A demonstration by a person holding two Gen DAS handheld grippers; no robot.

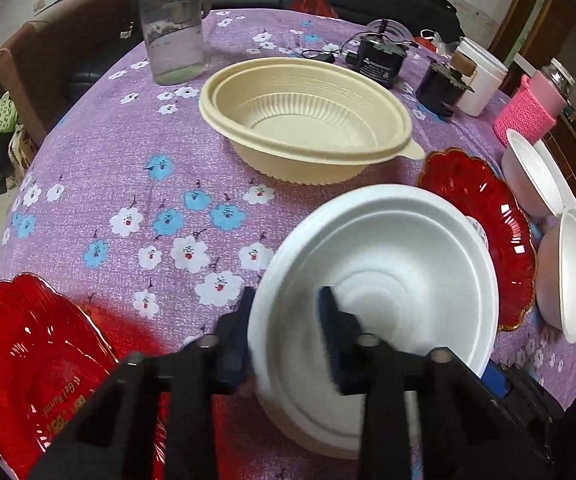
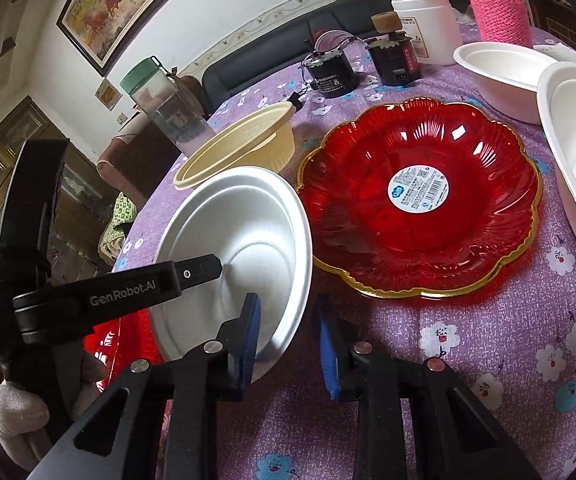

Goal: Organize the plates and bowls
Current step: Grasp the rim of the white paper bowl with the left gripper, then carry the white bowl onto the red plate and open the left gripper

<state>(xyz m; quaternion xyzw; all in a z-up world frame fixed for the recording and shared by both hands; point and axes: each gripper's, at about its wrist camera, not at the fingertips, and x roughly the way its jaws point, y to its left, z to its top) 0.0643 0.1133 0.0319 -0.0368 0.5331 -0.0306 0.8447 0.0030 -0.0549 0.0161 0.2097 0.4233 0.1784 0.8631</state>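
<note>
We clamp the left gripper (image 1: 288, 320) and right gripper (image 2: 288, 332) on opposite rim edges of the white foam bowl (image 1: 388, 280), tilted beside the red scalloped plastic plate (image 2: 420, 196); the beige ribbed plastic bowl (image 1: 308, 116) and two more white bowls (image 2: 536, 92) remain unstacked, so most sorting appears left.

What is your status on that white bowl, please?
Both hand-held grippers straddle white foam bowl's rim, opposite sides. Bowl tilted. Red plate close beside.

both grippers' jaws straddle white bowl (image 2: 244, 240) rim beside red plate (image 2: 420, 196).
</note>
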